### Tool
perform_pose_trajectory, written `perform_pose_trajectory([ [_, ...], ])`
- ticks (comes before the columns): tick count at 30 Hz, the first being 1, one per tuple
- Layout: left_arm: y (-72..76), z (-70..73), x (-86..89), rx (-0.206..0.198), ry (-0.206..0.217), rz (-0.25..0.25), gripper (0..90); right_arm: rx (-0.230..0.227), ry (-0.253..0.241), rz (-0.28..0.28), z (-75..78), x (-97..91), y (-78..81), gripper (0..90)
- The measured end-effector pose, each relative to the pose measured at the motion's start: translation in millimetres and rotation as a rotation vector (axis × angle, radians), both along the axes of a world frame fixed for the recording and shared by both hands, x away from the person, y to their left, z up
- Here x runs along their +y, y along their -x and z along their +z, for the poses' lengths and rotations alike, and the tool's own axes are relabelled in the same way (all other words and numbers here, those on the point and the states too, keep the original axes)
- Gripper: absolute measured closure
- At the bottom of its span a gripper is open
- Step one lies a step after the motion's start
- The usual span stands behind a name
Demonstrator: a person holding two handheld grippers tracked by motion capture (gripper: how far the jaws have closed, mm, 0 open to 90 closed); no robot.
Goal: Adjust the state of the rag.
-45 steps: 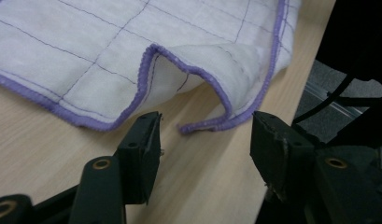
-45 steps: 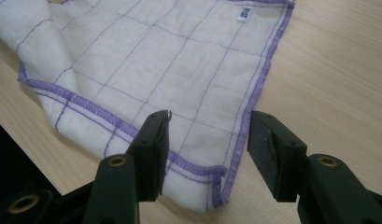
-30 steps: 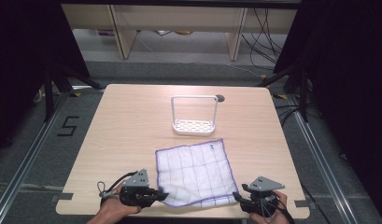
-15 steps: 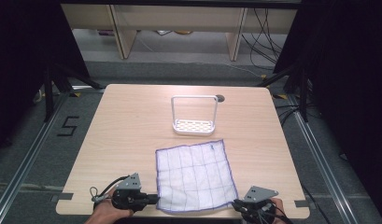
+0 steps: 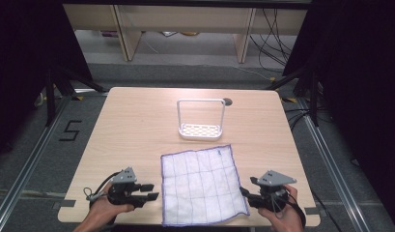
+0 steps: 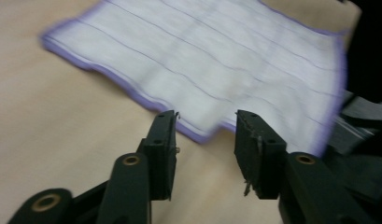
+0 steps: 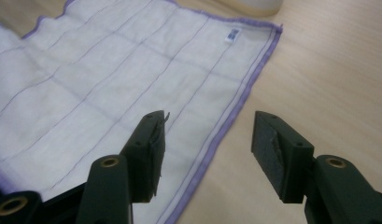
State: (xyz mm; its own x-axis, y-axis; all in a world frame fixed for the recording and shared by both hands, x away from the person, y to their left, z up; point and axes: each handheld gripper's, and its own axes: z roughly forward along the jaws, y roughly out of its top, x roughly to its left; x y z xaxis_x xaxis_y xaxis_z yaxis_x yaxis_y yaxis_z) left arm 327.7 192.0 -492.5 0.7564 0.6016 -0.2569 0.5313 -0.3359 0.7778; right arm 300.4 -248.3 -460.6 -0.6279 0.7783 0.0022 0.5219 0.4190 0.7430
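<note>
A white cloth [image 5: 201, 183] with thin purple lines and a purple hem lies spread flat on the near half of the wooden table [image 5: 137, 125]. My left gripper [image 5: 154, 190] rests just off the cloth's left edge, pointing at it. Its jaws have just been opening, and in the left gripper view [image 6: 206, 119] the cloth [image 6: 216, 60] lies beyond the tips with nothing pinched. My right gripper [image 5: 248, 188] sits at the cloth's near right corner. Its jaws [image 7: 208, 119] have also just been opening, and they stand apart above the cloth's hem [image 7: 226, 121] without pressing it.
A white wire rack [image 5: 201, 118] with a perforated base stands upright beyond the cloth, near the table's middle. A small dark hole [image 5: 227, 102] marks the tabletop behind it. The cloth's near edge reaches the table's front edge. Black curtains and metal rails flank the table.
The cloth's near left corner, bunched a second ago, now lies flat. Both grippers opened and let the cloth go. The left one drew slightly away from the cloth's edge.
</note>
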Motion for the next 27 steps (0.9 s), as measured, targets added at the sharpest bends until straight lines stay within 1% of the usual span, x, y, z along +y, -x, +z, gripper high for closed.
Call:
perform_pose_trajectory([
  [1,-7.9,0.1,0.0,0.002,0.002,0.035,50.2,0.006,-0.02,-0.008,-1.8,5.9,-15.5,43.8],
  [2,-23.1,0.9,0.9,-0.016,-0.023,0.063,48.6,-0.02,-0.007,0.001,-2.5,6.2,-23.6,43.7],
  [3,-23.1,0.9,0.9,-0.016,-0.023,0.063,48.1,-0.02,-0.007,0.001,-2.5,6.2,-23.6,43.7],
  [4,-32.3,-0.1,-1.6,-0.024,-0.014,0.086,48.1,-0.021,-0.003,0.007,-2.9,7.7,-32.7,43.7],
  [5,-39.0,0.8,-1.8,-0.014,-0.031,0.093,45.9,-0.003,-0.009,-0.005,-3.1,9.8,-43.0,43.9],
  [6,-44.3,0.1,-4.5,-0.009,-0.012,0.116,44.0,-0.018,-0.011,-0.005,-4.4,10.1,-53.0,44.2],
  [7,-49.5,0.8,-4.9,0.004,-0.027,0.103,42.7,-0.006,-0.011,-0.017,-4.5,10.7,-61.7,44.5],
  [8,-52.6,0.6,-8.0,-0.007,-0.019,0.128,41.9,-0.003,-0.004,-0.014,-5.3,10.9,-70.3,45.9],
  [9,-58.1,1.2,-10.0,-0.021,-0.031,0.133,41.0,0.0,-0.003,-0.024,-5.8,12.2,-84.4,46.1],
  [10,-58.1,1.2,-10.0,-0.021,-0.031,0.133,40.4,0.016,-0.004,-0.033,-4.6,13.0,-88.3,46.0],
  [11,-61.7,1.4,-11.5,-0.025,-0.038,0.137,40.4,0.016,-0.004,-0.033,-4.6,13.0,-88.3,46.0],
  [12,-64.1,2.0,-11.0,-0.029,-0.067,0.138,39.3,0.01,-0.005,-0.026,-5.3,14.4,-95.7,45.8],
  [13,-66.2,1.4,-13.6,-0.018,-0.05,0.154,37.6,0.024,-0.005,-0.031,-4.1,16.2,-99.7,45.7],
  [14,-68.6,1.4,-13.8,-0.012,-0.065,0.141,36.7,0.021,-0.001,-0.034,-4.1,17.6,-104.1,45.7],
  [15,-70.3,-0.1,-15.9,-0.013,-0.056,0.15,36.1,0.006,0.002,-0.034,-4.6,18.3,-108.9,45.7],
  [16,-72.4,0.6,-14.2,-0.013,-0.091,0.133,35.0,0.036,0.008,-0.044,-2.9,20.8,-114.7,45.7],
  [17,-73.8,-0.5,-15.6,-0.014,-0.086,0.144,34.7,0.009,0.019,-0.03,-4.2,20.9,-120.0,45.7],
  [18,-75.5,-1.4,-16.6,-0.013,-0.088,0.152,34.4,0.027,0.017,-0.045,-4.0,22.5,-122.3,45.6],
  [19,-77.5,-2.0,-17.0,-0.014,-0.096,0.157,34.4,0.027,0.017,-0.045,-4.0,22.5,-122.3,45.6],
  [20,-79.7,-2.6,-17.2,-0.016,-0.104,0.158,34.2,0.035,0.004,-0.044,-3.9,23.7,-125.2,45.6],
  [21,-81.7,-3.5,-18.2,-0.011,-0.104,0.162,33.9,0.025,0.018,-0.045,-4.8,24.0,-129.0,45.3],
  [22,-83.7,-4.2,-18.8,-0.015,-0.107,0.166,33.5,0.021,0.025,-0.046,-5.6,24.9,-132.8,45.3],
  [23,-85.6,-4.8,-19.4,-0.024,-0.103,0.17,33.1,0.028,0.034,-0.048,-6.0,26.1,-136.2,45.2],
  [24,-87.4,-4.5,-19.5,-0.018,-0.101,0.17,32.8,0.035,0.034,-0.049,-6.4,27.2,-139.5,45.2],
  [25,-89.3,-4.7,-20.2,-0.023,-0.092,0.168,32.5,0.033,0.047,-0.038,-7.9,30.0,-146.5,45.2],
  [26,-90.1,-4.7,-22.2,-0.017,-0.074,0.182,32.5,0.033,0.047,-0.038,-7.9,30.0,-146.5,45.2],
  [27,-92.1,-3.7,-22.0,-0.023,-0.096,0.172,31.9,0.039,0.046,-0.036,-9.6,32.0,-152.4,44.7],
])
